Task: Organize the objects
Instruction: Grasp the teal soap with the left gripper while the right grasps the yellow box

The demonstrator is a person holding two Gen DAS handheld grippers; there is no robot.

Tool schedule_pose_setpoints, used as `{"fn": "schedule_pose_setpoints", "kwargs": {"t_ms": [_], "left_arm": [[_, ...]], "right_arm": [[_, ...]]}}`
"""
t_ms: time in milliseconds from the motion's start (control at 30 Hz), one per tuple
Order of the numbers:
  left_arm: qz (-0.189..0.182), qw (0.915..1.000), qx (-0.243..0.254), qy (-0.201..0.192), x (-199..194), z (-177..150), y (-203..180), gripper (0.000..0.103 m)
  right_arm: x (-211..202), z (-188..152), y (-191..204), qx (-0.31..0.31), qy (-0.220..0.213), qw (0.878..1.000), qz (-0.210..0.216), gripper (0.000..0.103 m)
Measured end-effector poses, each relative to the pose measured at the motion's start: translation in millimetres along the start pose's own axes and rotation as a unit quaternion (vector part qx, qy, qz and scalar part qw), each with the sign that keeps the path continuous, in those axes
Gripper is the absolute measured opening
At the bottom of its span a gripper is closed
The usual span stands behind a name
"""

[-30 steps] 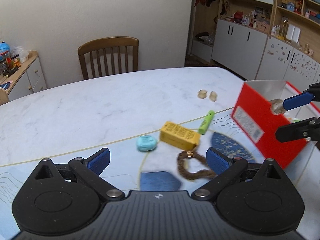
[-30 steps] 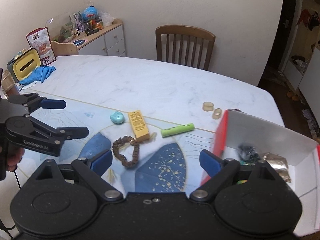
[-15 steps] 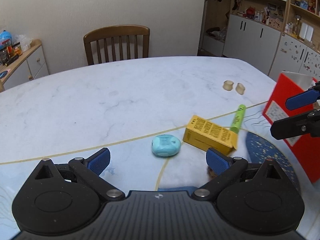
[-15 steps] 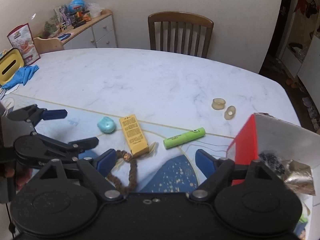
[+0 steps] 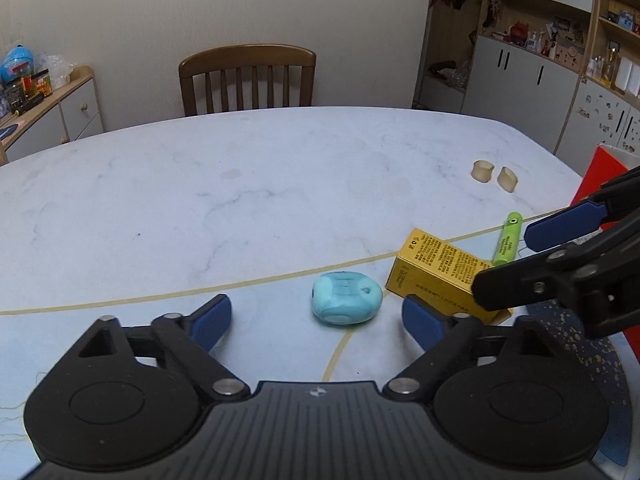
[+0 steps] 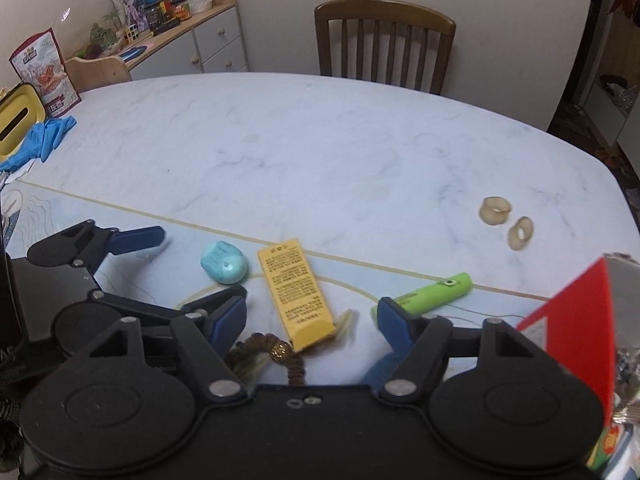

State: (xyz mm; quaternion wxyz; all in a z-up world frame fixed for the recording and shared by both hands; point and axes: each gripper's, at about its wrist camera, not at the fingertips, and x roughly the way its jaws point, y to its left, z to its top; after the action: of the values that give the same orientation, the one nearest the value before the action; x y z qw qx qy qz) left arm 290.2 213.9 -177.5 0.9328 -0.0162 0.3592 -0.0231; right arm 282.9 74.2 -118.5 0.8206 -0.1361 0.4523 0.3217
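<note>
On the marble table (image 6: 320,152), the yellow box (image 6: 295,289) lies lengthwise up-frame between the right gripper's (image 6: 310,318) closing, still empty jaws, while the left gripper (image 5: 316,318), also closing and empty, brackets the teal lump (image 5: 346,298).

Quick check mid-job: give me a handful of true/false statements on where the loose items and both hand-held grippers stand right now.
1. The yellow box lies flat on the table. True.
2. The left hand-held gripper grips the turquoise object. False: its closing jaws straddle it without touching.
3. The green marker sits inside the red box. False: it lies on the table beside it.
4. Two beige rings lie apart from the other items. True.
5. The right hand-held gripper holds the yellow box. False: its jaws are closing around it, not yet pressing.
</note>
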Motion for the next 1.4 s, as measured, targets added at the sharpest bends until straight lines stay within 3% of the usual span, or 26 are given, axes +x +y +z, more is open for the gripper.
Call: {"fn": "schedule_pose_setpoints", "kwargs": {"t_ms": [67,267,567,867,1400], "left_arm": [[-0.002,1.0,0.0,0.0,2.0,0.3,-1.3,0.08],[0.0,1.0,0.002,-0.007,3.0,1.1,-2.6,0.062],[0.002,0.9998,0.012,-0.012,3.9,2.2,-2.3,0.04],[0.0,0.9999,0.013,-0.001,2.4,5.6,0.5,0.038],[-0.038,0.9992,0.006,0.001,-47.8,17.9,-7.0,0.038]], "right_arm": [[4.3,2.6,1.7,0.0,0.003,1.0,0.002,0.067],[14.6,8.7,5.6,-0.001,0.011,1.0,0.007,0.058],[26.6,11.5,6.8,0.001,0.021,1.0,0.009,0.048],[29.3,13.0,11.9,-0.006,0.02,1.0,-0.003,0.03],[-17.7,6.1,8.9,0.023,-0.006,1.0,0.005,0.028]]}}
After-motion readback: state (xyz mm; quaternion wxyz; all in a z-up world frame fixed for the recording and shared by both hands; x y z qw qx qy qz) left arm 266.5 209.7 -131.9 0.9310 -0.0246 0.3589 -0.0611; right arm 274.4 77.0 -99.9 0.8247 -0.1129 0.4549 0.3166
